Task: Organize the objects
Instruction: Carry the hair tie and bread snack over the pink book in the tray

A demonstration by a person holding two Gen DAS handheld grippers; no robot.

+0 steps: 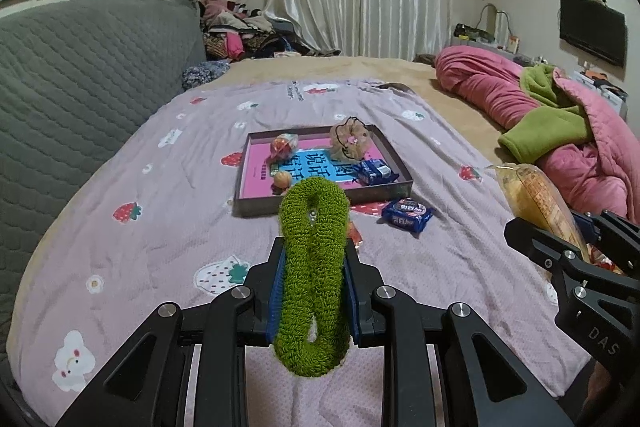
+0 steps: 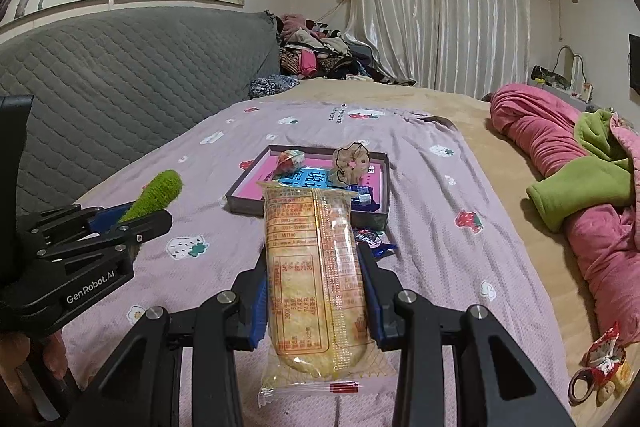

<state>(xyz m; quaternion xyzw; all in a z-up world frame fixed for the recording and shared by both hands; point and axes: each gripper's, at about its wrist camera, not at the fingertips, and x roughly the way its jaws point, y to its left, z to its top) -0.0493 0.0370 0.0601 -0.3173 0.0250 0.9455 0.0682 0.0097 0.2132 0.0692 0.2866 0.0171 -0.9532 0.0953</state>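
Left gripper [image 1: 312,291] clamps fuzzy green loop scrunchie [image 1: 312,267]; right gripper [image 2: 316,303] pinches clear-wrapped yellow wafer pack [image 2: 312,279]. Shallow grey cardboard tray w/ pink liner [image 1: 396,163] at 12 o'clock. Carry both level; release inside rim, clear of contents.

Left gripper [image 1: 312,291]: matte black linkage arms with triangular cut-outs, round silver pivot screws at each joint, blue ribbed pads lining the inner faces of both fingers; its side housing carries white "GenRobot.AI" lettering in the right wrist view. Right gripper [image 2: 316,299]: same black build, same silver screws and blue pads, with white letters "DAS" on its body as seen from the left wrist camera.
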